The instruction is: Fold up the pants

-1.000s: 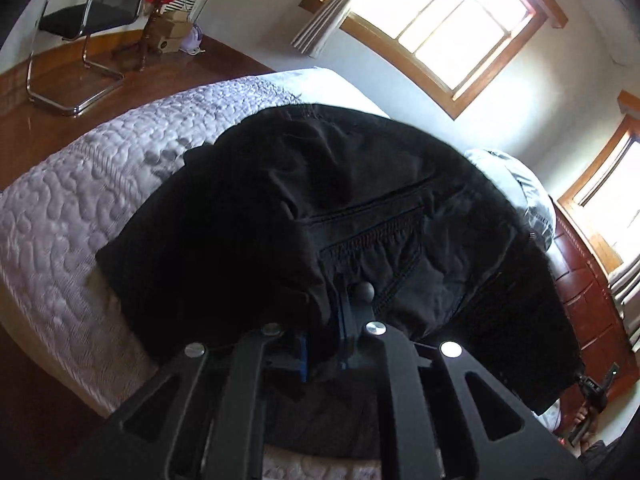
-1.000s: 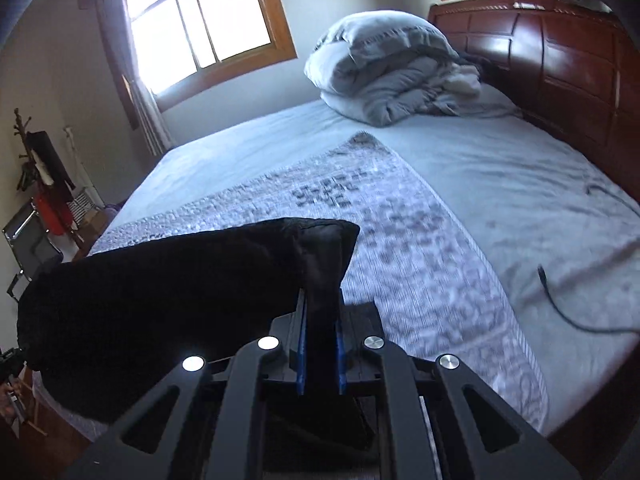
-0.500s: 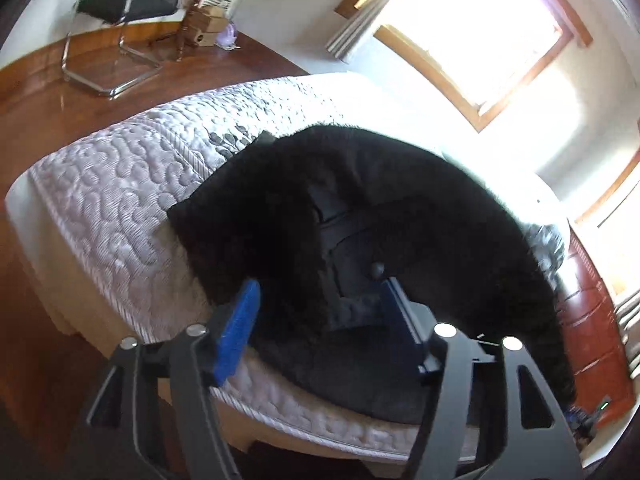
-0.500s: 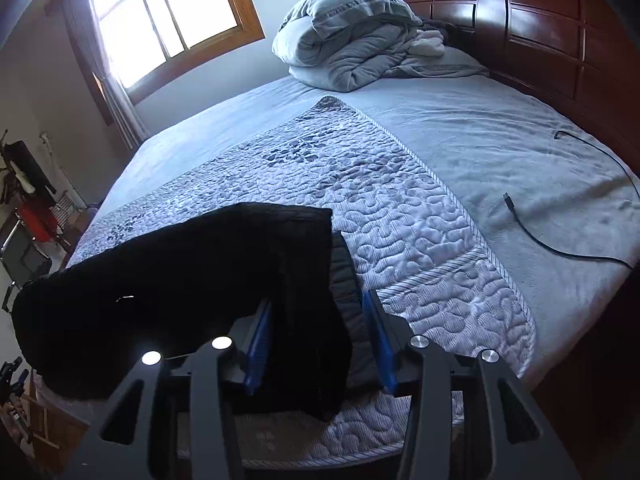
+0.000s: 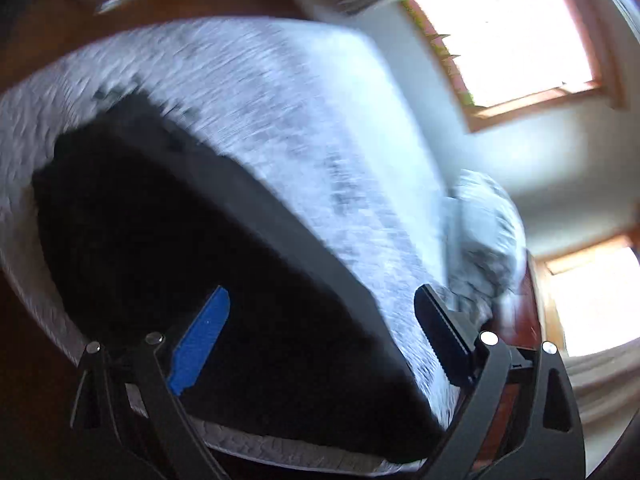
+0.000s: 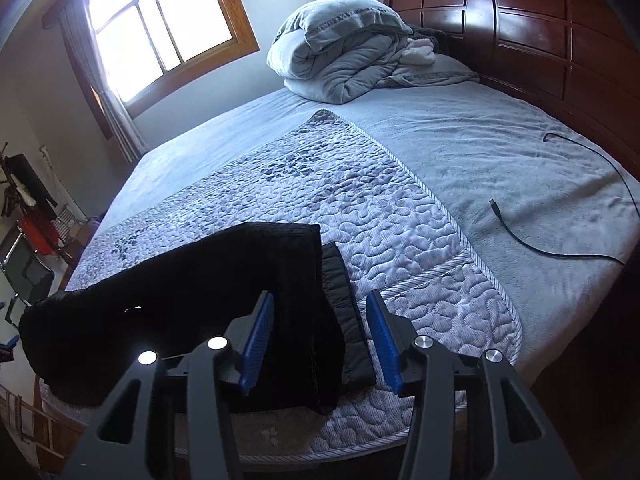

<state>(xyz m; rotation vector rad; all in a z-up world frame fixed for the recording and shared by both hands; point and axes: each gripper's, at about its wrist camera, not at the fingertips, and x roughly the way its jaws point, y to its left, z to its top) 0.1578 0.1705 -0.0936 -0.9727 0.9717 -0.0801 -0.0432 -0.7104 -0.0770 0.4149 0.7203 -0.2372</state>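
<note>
Black pants (image 6: 192, 292) lie folded along the near edge of the quilted bed cover (image 6: 380, 216). In the right wrist view my right gripper (image 6: 320, 320) is open above their right end, with a grey inner layer (image 6: 348, 316) showing between the fingers. In the blurred left wrist view the pants (image 5: 192, 264) lie as a dark band on the cover (image 5: 304, 128). My left gripper (image 5: 324, 312) is open wide above them and holds nothing.
A heap of grey bedding (image 6: 344, 52) lies by the dark wooden headboard (image 6: 540, 36). A black cable (image 6: 560, 224) lies on the grey sheet at right. A chair and clothes rack (image 6: 28, 248) stand at far left. Windows (image 6: 164, 28) are behind.
Both grippers let go of the pants and opened wide. Both pulled back from the bed edge. The left wrist view swung quickly and is blurred.
</note>
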